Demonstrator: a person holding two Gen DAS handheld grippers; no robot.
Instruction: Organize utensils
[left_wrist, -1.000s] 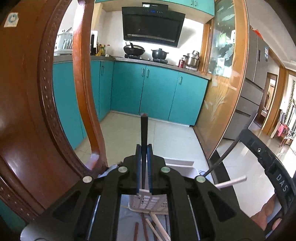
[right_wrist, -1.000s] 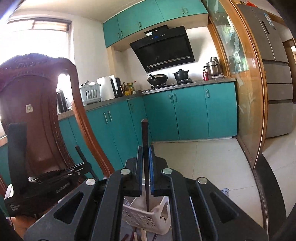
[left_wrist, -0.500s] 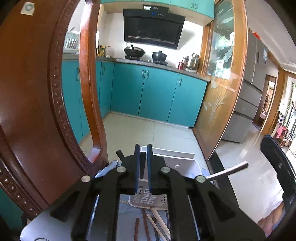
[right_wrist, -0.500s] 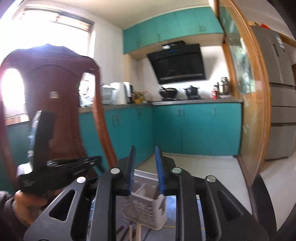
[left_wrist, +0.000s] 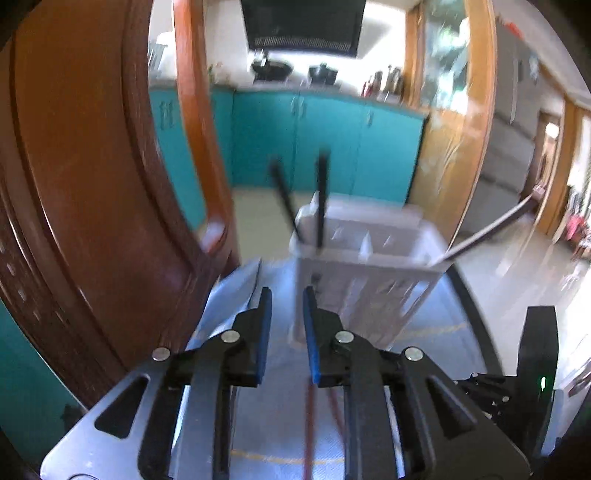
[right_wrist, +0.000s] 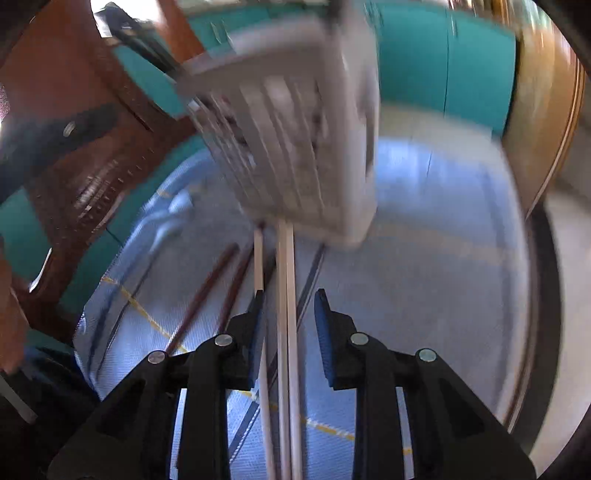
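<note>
A white slotted utensil basket (left_wrist: 364, 266) stands on the blue cloth; two black chopsticks (left_wrist: 320, 201) stand in its left compartment and a grey one (left_wrist: 487, 230) leans out at the right. My left gripper (left_wrist: 287, 295) is open and empty, just in front of the basket. My right gripper (right_wrist: 289, 295) is open, low over the cloth, with pale chopsticks (right_wrist: 286, 295) lying between its fingers. Brown chopsticks (right_wrist: 207, 291) lie to their left. The basket (right_wrist: 295, 140) is blurred ahead.
A carved wooden chair back (left_wrist: 92, 184) rises close on the left. The blue cloth (right_wrist: 424, 258) covers a round table with a dark rim (right_wrist: 550, 295). Teal kitchen cabinets (left_wrist: 325, 144) stand beyond. Brown chopsticks (left_wrist: 309, 424) lie under the left gripper.
Both grippers opened and let go of their black chopsticks, which now stand in the basket. Both then dropped toward the cloth; the right one tilted down over the pale chopsticks.
</note>
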